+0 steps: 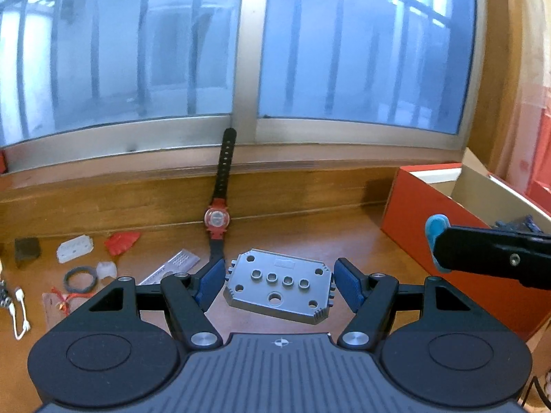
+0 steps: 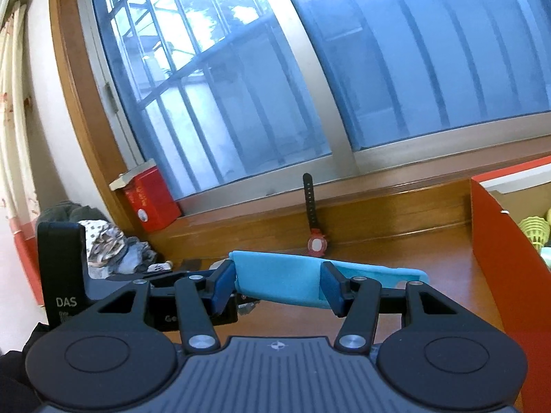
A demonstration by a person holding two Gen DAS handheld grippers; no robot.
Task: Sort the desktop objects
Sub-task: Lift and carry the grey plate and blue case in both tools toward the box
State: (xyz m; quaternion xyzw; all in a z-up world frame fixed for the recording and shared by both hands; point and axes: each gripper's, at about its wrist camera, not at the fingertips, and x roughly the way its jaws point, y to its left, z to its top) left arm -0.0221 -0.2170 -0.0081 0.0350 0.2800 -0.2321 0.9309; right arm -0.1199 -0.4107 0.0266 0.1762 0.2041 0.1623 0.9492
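- Your left gripper [image 1: 279,284] jaws are spread on either side of one grey plate [image 1: 279,286] lying on the surface [image 1: 361,241].
- Your right gripper [image 2: 273,285] jaws pinch one light-blue case [image 2: 279,280].
- One red watch [image 1: 217,220] leans on the sill behind; one red box [image 1: 423,206] stands to the right.

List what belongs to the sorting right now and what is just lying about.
In hand:
- light blue case, clamped in the right hand-held gripper
- grey plate with holes, between the open fingers of the left hand-held gripper
- orange box, holding sorted items

Lying about:
- red watch against the sill
- black ring
- white cable
- red box by the window
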